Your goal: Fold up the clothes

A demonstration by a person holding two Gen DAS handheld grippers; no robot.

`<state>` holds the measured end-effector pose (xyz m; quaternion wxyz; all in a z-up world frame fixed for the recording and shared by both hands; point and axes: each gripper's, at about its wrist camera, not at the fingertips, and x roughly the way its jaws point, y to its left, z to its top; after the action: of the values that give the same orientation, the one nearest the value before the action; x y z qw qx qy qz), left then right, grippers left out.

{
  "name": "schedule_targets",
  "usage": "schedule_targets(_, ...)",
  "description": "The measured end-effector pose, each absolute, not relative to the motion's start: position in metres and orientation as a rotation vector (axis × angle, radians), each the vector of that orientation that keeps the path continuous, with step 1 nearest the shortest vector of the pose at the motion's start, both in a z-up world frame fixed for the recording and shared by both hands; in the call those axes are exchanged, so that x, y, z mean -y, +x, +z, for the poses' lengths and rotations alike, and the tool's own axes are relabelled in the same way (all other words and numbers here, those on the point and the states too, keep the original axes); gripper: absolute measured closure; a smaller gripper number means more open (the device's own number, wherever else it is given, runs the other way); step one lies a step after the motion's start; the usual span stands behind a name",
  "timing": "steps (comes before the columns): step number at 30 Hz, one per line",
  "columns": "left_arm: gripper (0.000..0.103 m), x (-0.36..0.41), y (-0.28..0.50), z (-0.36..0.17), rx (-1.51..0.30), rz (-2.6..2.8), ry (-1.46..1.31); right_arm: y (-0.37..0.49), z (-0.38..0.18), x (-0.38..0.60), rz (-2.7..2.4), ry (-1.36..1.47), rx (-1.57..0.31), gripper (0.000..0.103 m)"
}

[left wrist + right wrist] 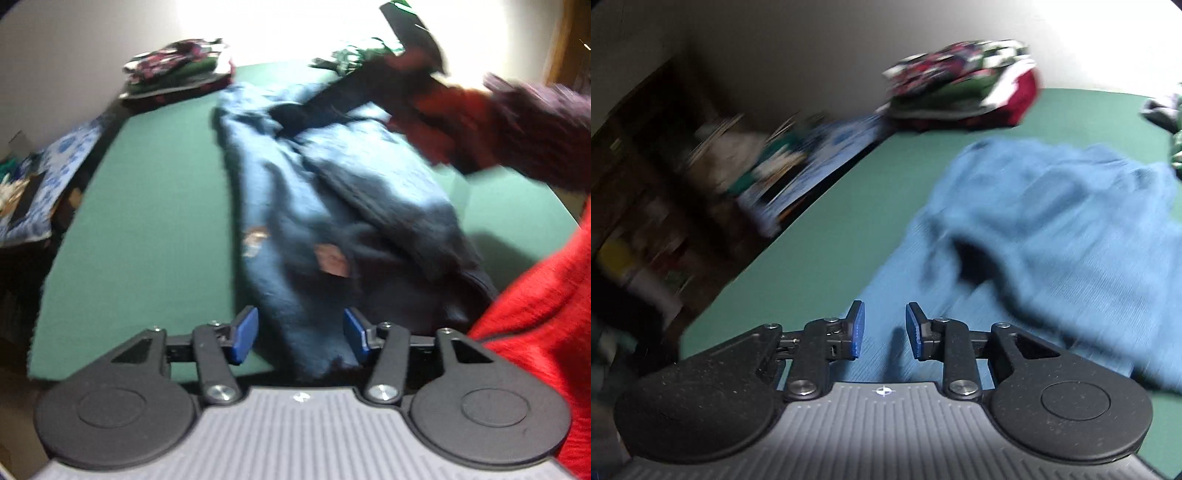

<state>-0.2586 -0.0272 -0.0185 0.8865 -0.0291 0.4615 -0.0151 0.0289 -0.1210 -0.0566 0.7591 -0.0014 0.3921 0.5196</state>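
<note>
A pair of blue jeans (317,206) lies rumpled lengthwise on the green table (155,206), with a brown patch near the waistband. My left gripper (301,334) is open over the near end of the jeans, nothing between its blue pads (243,334). In the right wrist view the same jeans (1052,221) spread to the right. My right gripper (884,330) hovers open above the cloth near its left edge. In the left view the right gripper's dark body (369,92) reaches in from the upper right, held by a hand in a dark red sleeve (535,125).
A stack of folded patterned clothes (181,70) sits at the table's far left corner, seen too as folded clothes (964,92). Unfolded garments (354,55) lie at the far edge. Cluttered shelves and a blue floral cloth (820,158) stand left of the table. A red-clad body (546,314) is at right.
</note>
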Motion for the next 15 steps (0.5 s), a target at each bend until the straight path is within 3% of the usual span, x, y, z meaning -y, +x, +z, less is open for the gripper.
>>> schedule_targets(4,0.05,0.002,-0.246,-0.029,-0.957,-0.022,-0.177,0.004,-0.06,0.109,1.166,-0.074,-0.803,0.075)
schedule_targets(8,0.048,-0.024,-0.234,-0.04,-0.951,-0.013,-0.294,0.014,-0.056,0.1,1.115,-0.002,-0.812,0.066)
schedule_targets(11,0.05,-0.032,-0.235,-0.044,-0.929,-0.031,-0.372,0.019,-0.057,0.096,1.097,-0.002,-0.827,0.065)
schedule_targets(13,0.07,-0.035,-0.24,-0.047,-0.926,-0.037,-0.448,0.018,-0.059,0.096,1.1,0.0,-0.838,0.065)
schedule_targets(14,0.092,-0.035,-0.241,-0.049,-0.935,-0.043,-0.493,0.018,-0.06,0.098,1.1,0.005,-0.845,0.065)
schedule_targets(15,0.092,-0.034,-0.242,-0.051,-0.935,-0.038,-0.52,0.017,-0.061,0.099,1.1,0.011,-0.857,0.065)
